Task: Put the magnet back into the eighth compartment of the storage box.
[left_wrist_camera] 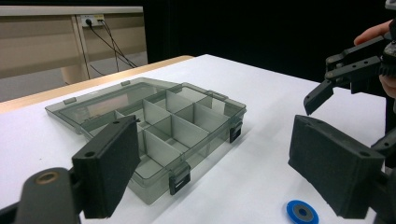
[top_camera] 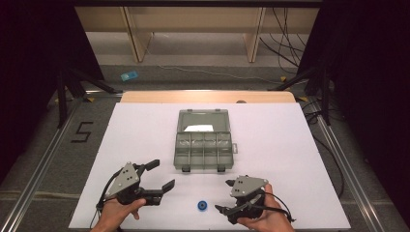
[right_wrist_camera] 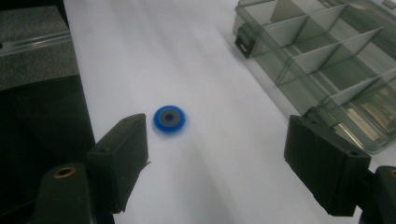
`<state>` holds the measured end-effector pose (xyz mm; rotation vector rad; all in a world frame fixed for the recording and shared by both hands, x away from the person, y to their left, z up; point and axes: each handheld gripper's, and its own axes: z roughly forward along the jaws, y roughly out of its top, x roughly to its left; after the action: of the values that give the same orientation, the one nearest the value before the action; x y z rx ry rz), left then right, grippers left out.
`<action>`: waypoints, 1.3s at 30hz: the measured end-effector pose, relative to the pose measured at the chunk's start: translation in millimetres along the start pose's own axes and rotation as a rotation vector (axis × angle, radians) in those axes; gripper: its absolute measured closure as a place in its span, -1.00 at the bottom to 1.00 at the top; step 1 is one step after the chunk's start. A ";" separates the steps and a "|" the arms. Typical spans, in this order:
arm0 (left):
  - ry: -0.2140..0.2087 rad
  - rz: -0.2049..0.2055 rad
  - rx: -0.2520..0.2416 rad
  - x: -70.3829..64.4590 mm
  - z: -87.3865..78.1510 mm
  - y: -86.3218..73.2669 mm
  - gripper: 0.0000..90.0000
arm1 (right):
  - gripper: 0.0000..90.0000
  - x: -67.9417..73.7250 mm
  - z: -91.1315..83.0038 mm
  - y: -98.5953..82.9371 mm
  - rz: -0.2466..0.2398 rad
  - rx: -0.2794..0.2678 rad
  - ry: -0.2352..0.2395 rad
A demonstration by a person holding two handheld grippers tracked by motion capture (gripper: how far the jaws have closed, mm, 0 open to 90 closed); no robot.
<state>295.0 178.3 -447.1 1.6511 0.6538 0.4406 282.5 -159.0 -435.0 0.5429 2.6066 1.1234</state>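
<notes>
Where both grippers' jaws spread, small blue disc [right_wrist_camera: 170, 118], dark centre, flat on table [top_camera: 145, 125].

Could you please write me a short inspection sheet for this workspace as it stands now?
Surface: white table, wooden strip at far edge.
Job's things: blue disc flat near the front edge; organizer box open, lid laid back, compartments look empty.
Clutter: nothing seen.
Grippers: left gripper open; right gripper open, aimed toward the disc.
Cables: black cables on the floor behind.
Surroundings: dark curtains, wooden furniture legs, blue card on the floor.
</notes>
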 end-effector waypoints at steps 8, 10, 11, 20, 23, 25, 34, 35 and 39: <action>-0.004 -0.001 -0.006 0.3 0.8 -0.3 -0.64 | -0.45 8.0 16.7 8.1 -0.039 0.065 0.022; 0.000 -0.001 0.001 0.1 0.0 -0.1 -0.64 | -0.42 10.0 20.4 11.2 -0.045 0.083 0.034; 0.000 -0.001 0.001 0.1 0.0 -0.1 -0.64 | -0.41 11.0 22.0 12.7 -0.045 0.097 0.042; 0.002 -0.002 -0.002 0.3 -0.3 0.1 -0.64 | -0.33 12.0 41.5 24.0 -0.096 0.181 0.081; 0.000 -0.001 -0.003 0.3 -0.1 0.1 -0.64 | -0.31 11.8 47.1 26.4 -0.107 0.210 0.091; 0.000 -0.001 -0.002 0.2 -0.2 0.1 -0.64 | -0.27 10.8 50.2 27.8 -0.119 0.229 0.104; 0.001 -0.001 -0.003 0.3 -0.3 0.1 -0.64 | -0.18 10.7 60.9 33.1 -0.143 0.285 0.135; 0.001 -0.002 -0.003 0.2 -0.3 0.1 -0.64 | -0.16 10.6 62.1 33.9 -0.148 0.291 0.139; 0.000 -0.001 -0.002 0.3 -0.2 0.1 -0.64 | -0.07 10.4 66.2 37.7 -0.152 0.321 0.152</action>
<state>295.1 178.6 -446.9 1.6488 0.6538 0.4403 306.4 -88.1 -452.5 0.3223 2.9244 0.7292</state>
